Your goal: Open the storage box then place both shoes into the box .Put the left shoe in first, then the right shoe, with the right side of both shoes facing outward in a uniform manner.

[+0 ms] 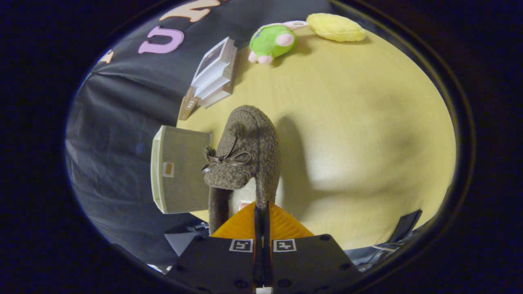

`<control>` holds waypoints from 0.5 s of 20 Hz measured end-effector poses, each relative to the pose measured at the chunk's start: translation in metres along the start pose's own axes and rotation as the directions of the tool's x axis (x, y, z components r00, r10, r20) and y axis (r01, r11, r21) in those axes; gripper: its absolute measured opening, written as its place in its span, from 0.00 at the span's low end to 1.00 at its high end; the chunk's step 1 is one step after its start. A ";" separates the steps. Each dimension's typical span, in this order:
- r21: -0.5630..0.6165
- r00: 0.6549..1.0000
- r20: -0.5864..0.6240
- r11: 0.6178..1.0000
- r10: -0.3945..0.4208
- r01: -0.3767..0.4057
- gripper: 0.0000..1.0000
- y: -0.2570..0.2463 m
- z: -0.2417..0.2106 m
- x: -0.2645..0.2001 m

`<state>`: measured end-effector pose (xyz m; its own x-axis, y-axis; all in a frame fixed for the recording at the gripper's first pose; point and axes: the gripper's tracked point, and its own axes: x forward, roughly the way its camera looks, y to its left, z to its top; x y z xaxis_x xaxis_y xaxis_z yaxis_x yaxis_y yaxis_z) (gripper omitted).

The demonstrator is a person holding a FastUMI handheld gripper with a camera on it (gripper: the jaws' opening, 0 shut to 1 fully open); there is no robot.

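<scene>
Here the hand-held gripper [261, 214] has its two fingers pressed nearly together, pinching the heel edge of a fuzzy brown shoe [245, 159]. The shoe hangs off the fingertips, stretching ahead of them with its toe pointing away and a small ribbon bow [226, 160] across its top. It casts a wide shadow on the yellow wooden surface [359, 134] to its right.

Just left of the shoe, touching or overlapping it in this view, sits the storage box [179, 169], a grey fabric box with pale trim and a small tag on the face turned toward the camera. It stands at the surface's edge, against the dark cloth wall. Whether it is open cannot be told from here.

Beyond the shoe, a white stacked organiser [214, 73] lies at the same edge. Farther off are a green and pink plush toy [271, 42] and, beside it, a yellow cushion-like toy [336, 27], both well apart from the shoe.
</scene>
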<state>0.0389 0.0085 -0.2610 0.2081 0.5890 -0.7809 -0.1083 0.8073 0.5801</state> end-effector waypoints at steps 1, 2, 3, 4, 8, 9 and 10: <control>-0.005 1.000 0.015 1.000 0.025 -0.025 0.04 0.016 0.001 -0.003; -0.009 0.998 0.027 0.999 0.053 -0.053 0.04 0.034 0.002 -0.005; -0.007 0.996 0.034 0.996 0.087 -0.086 0.04 0.052 0.001 -0.007; -0.005 0.992 0.038 0.993 0.122 -0.122 0.04 0.075 0.001 -0.006; -0.047 0.975 0.031 0.974 0.221 -0.219 0.04 0.144 -0.003 -0.012; -0.064 0.972 0.030 0.971 0.234 -0.232 0.04 0.160 -0.002 -0.011; -0.079 0.968 0.027 0.966 0.249 -0.246 0.04 0.176 -0.004 -0.009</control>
<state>0.0139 0.1456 -0.1526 0.2003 0.7702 -0.6056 -0.2325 0.6378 0.7343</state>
